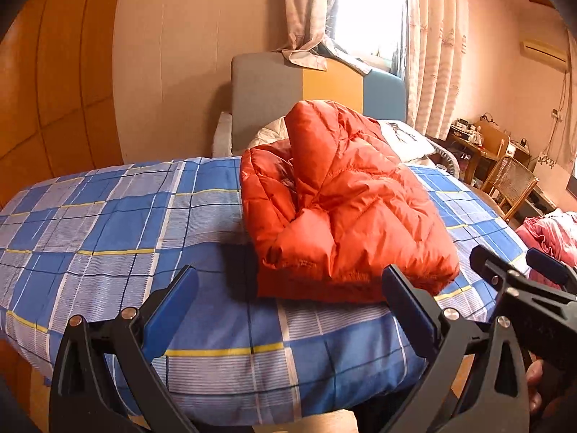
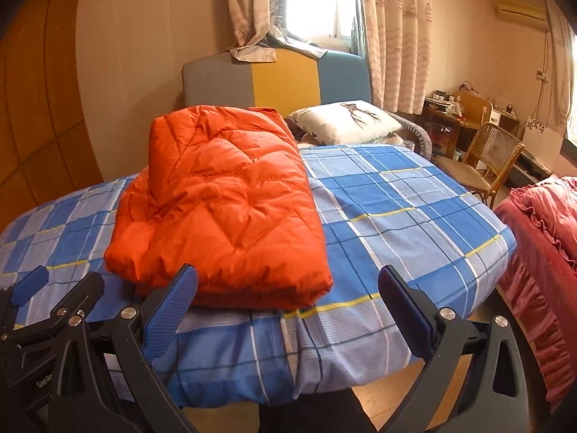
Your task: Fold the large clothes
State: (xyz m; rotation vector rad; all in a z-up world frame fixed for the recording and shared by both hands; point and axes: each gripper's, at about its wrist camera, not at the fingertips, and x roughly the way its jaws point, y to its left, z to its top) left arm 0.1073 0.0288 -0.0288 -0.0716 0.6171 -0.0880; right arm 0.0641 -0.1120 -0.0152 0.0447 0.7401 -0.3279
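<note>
An orange puffer jacket [image 1: 342, 209] lies folded in a bundle on the bed with the blue plaid sheet [image 1: 108, 223]; it also shows in the right wrist view [image 2: 223, 209]. My left gripper [image 1: 288, 306] is open and empty, held just short of the bed's near edge in front of the jacket. My right gripper [image 2: 286, 305] is open and empty, near the jacket's near right corner. The right gripper also shows at the right edge of the left wrist view [image 1: 515, 267]. The left gripper also shows at the lower left of the right wrist view [image 2: 61, 292].
The bed's plaid sheet [image 2: 414, 209] has a white pillow [image 2: 346, 122] at its head by a grey, yellow and blue headboard [image 2: 281, 79]. A wicker chair [image 2: 483, 158] and cluttered desk [image 2: 454, 112] stand at the right. A red ruffled bedspread [image 2: 541, 238] lies far right.
</note>
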